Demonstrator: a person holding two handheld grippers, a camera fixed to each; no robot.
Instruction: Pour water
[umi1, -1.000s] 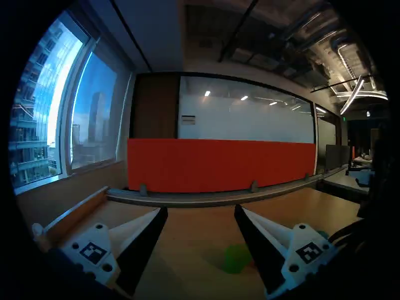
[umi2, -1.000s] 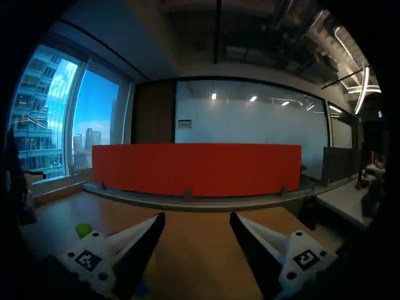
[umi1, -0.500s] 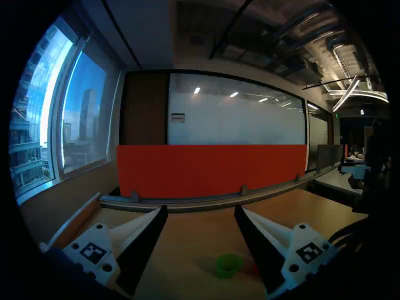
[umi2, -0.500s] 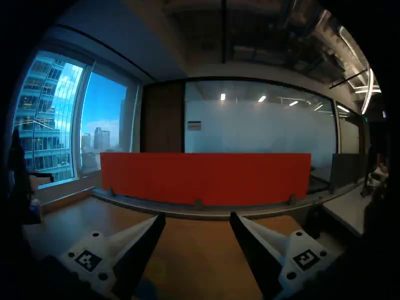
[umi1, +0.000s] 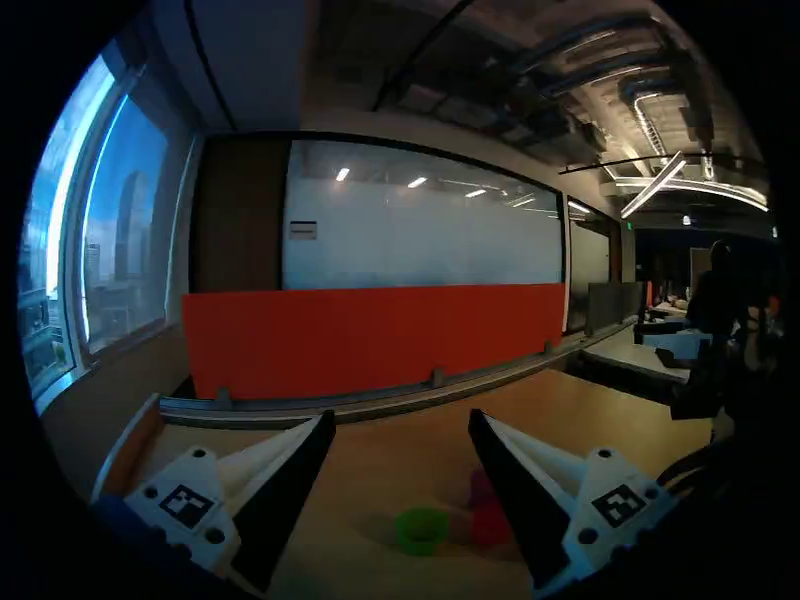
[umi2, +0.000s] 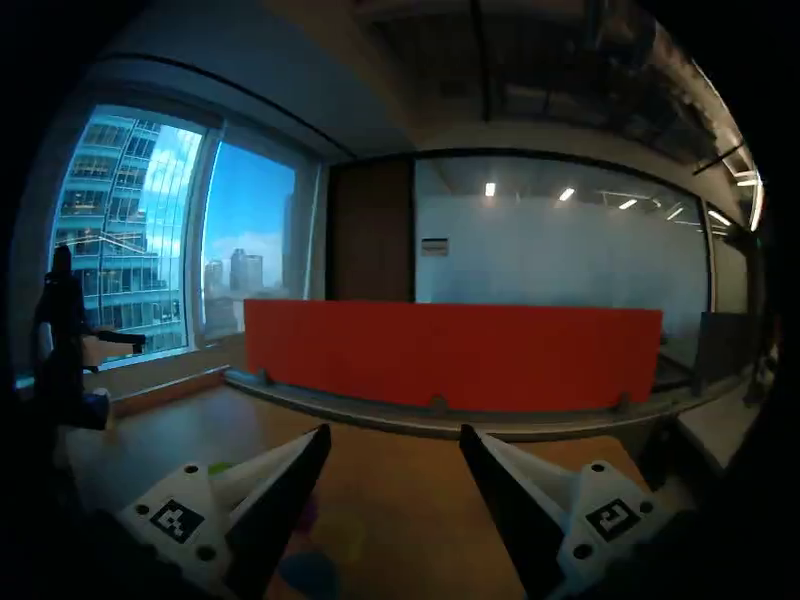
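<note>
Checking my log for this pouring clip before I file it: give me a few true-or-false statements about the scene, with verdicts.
1. The left claw is open and empty. True.
2. A green cup stands on the wooden table. True.
3. The right claw is shut on a cup. False: it is open and holds nothing.
4. The divider panel behind the table is blue. False: it is orange-red.

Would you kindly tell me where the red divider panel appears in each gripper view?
Left gripper view: the red divider panel runs across the centre, slightly left, behind the table.
Right gripper view: the red divider panel runs across the centre, slightly right.
Shared landmark: the frosted glass wall directly above it.
</note>
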